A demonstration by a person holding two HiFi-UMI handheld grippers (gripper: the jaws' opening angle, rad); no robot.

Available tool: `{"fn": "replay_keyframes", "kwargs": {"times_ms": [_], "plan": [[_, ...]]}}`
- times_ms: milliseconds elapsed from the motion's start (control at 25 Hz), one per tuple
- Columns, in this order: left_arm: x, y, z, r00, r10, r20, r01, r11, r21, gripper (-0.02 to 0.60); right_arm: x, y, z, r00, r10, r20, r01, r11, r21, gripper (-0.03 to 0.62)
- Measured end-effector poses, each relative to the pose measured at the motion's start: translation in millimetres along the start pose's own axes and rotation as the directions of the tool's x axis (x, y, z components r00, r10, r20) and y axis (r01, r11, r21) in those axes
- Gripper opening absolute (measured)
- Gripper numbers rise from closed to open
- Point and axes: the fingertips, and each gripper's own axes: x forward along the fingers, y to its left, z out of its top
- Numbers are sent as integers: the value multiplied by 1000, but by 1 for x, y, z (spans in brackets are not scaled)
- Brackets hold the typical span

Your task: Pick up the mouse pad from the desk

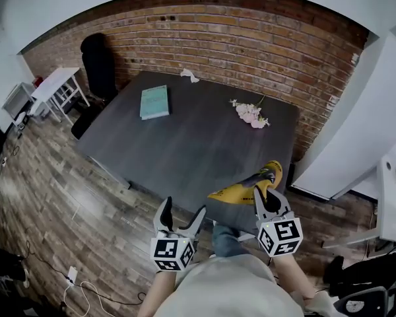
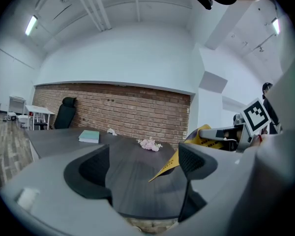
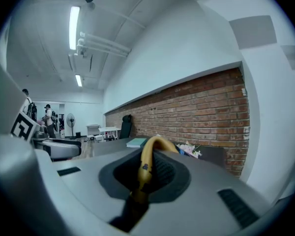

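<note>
The yellow mouse pad (image 1: 241,191) hangs bent in the air over the near right corner of the dark desk (image 1: 185,150). My right gripper (image 1: 266,185) is shut on its right end. In the right gripper view the pad (image 3: 147,156) stands edge-on and curls over between the closed jaws of the right gripper (image 3: 143,177). My left gripper (image 1: 183,214) is open and holds nothing, just off the desk's front edge to the left of the pad. In the left gripper view the pad's pointed corner (image 2: 168,167) hangs ahead of the open left gripper (image 2: 142,173), apart from its jaws.
On the desk lie a teal book (image 1: 154,102), pink flowers (image 1: 251,113) and a crumpled white paper (image 1: 189,76). A brick wall (image 1: 251,38) runs behind it. A black chair (image 1: 99,65) and a white side table (image 1: 56,84) stand at the far left.
</note>
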Motion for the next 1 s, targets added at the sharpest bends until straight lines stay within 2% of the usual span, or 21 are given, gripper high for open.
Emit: {"fn": "replay_keyframes", "kwargs": {"times_ms": [1000], "plan": [[10, -2, -2, 1000, 11, -15, -11, 1000, -7, 440, 6, -3, -5, 999, 46, -20, -47, 999, -27, 25]]}}
